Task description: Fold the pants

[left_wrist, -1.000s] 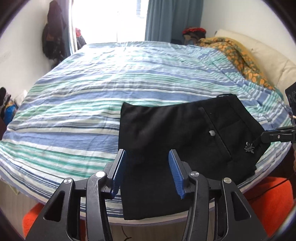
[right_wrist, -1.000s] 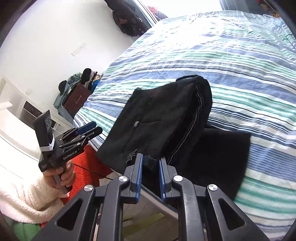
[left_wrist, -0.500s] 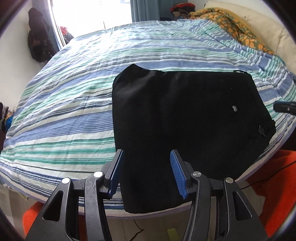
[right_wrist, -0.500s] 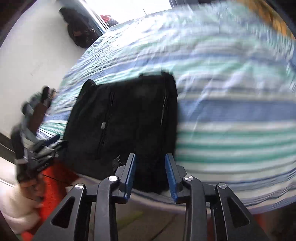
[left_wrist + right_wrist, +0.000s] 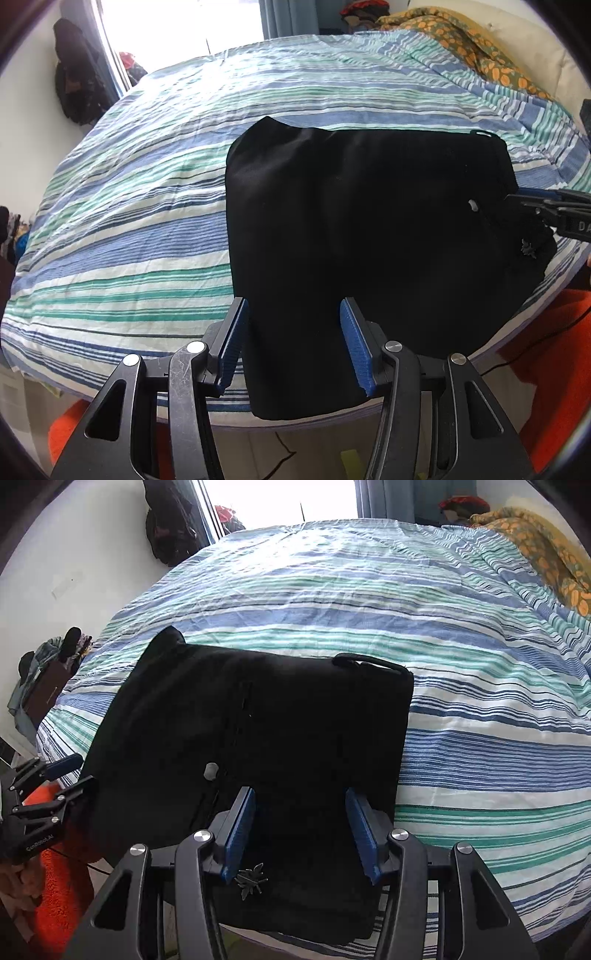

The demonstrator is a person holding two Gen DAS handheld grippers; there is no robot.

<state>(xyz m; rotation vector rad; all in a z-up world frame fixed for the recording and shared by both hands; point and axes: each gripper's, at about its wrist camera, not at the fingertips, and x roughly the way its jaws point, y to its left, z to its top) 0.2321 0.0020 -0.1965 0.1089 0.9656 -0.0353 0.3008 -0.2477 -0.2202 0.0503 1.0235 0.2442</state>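
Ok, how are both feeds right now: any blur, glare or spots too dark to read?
Left wrist view: sharp, window blown out white, black pants so dark their folds barely show. Right wrist view: also sharp, same glare at the window, striped bedspread clear. Both bend the bed's edges.

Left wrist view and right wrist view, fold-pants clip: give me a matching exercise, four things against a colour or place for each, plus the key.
Things:
1. pants
2. bedspread
3. blanket
4. small metal charm

Descriptions:
A. orange-patterned, at the far right of the bed
B. plain black, folded near the bed's front edge
C. blue, green and white stripes
D. on the black cloth between the right gripper's fingers

Pairs: 1-B, 2-C, 3-A, 4-D
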